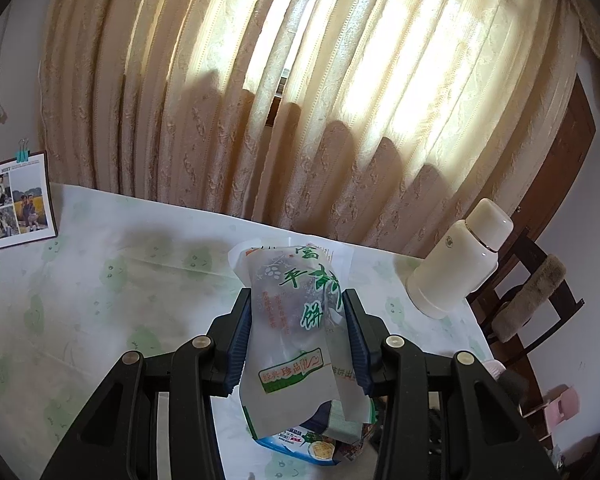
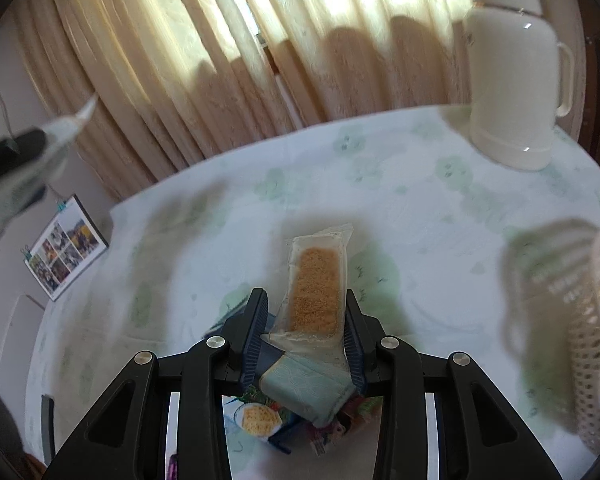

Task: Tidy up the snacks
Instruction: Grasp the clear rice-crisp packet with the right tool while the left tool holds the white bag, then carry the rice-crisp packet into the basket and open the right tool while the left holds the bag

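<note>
Table (image 2: 380,200), pale cloth with a green print. Holds all items listed; a basket (image 2: 556,320) of white openwork stands at its right side, blurred, seen by the right wrist view only.

Flask (image 1: 460,264), cream, upright near the far right corner. Keep both loads clear of it.

Frosted pastry bag (image 1: 296,320), green lettering. Clamped upright between the pads of the left gripper (image 1: 298,340), lifted above the remaining packets. The film is soft, so hold it level and move slowly, and set it down before letting go.

Clear cake packet (image 2: 316,292), golden crumb slab inside. Held in the closed right gripper (image 2: 306,340), though only the right pad plainly touches it and the pack sits skewed. Judgement: a skewed hold may slip, so carry it low to the basket, the likely destination.

Cracker packet (image 2: 260,420), blue, lying on the table beneath the tongs with other small wrappers; not yet sorted.

Photo card (image 1: 12,204), clipped, left edge of the table. The left gripper and its bag appear only as a blur at the left of the right wrist view.
</note>
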`<state>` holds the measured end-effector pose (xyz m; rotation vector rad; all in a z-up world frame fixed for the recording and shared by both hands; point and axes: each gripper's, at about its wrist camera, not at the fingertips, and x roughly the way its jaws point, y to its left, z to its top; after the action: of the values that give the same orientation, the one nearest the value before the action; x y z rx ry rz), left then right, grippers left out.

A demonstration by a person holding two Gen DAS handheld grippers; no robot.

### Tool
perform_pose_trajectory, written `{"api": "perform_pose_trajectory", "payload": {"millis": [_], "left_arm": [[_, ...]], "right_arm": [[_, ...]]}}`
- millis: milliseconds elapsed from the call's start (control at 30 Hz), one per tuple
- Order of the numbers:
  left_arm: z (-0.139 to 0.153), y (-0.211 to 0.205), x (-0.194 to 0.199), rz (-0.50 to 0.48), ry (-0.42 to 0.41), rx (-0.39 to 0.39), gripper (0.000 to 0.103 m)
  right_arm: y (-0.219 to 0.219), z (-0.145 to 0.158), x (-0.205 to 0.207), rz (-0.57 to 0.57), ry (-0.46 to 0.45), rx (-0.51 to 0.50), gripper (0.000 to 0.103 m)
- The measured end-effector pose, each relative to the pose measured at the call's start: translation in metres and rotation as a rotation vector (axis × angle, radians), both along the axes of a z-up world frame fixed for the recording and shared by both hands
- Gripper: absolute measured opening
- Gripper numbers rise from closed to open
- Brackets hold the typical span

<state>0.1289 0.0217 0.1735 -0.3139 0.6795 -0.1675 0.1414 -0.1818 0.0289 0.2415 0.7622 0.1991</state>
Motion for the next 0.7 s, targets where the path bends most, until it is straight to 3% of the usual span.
{"api": "perform_pose_trajectory", "payload": {"millis": [333, 700], "left_arm": [[0.004, -0.008, -0.005, -0.026, -0.01, 0.005, 0.041], [0.01, -0.02, -0.014, -0.065, -0.032, 0.016, 0.041]], "right_arm": [[-0.032, 0.038, -0.042, -0.094, -0.121, -0.048, 0.038], [-0.104, 0.047, -0.075, -0.272, -0.151, -0.056, 0.038]]}}
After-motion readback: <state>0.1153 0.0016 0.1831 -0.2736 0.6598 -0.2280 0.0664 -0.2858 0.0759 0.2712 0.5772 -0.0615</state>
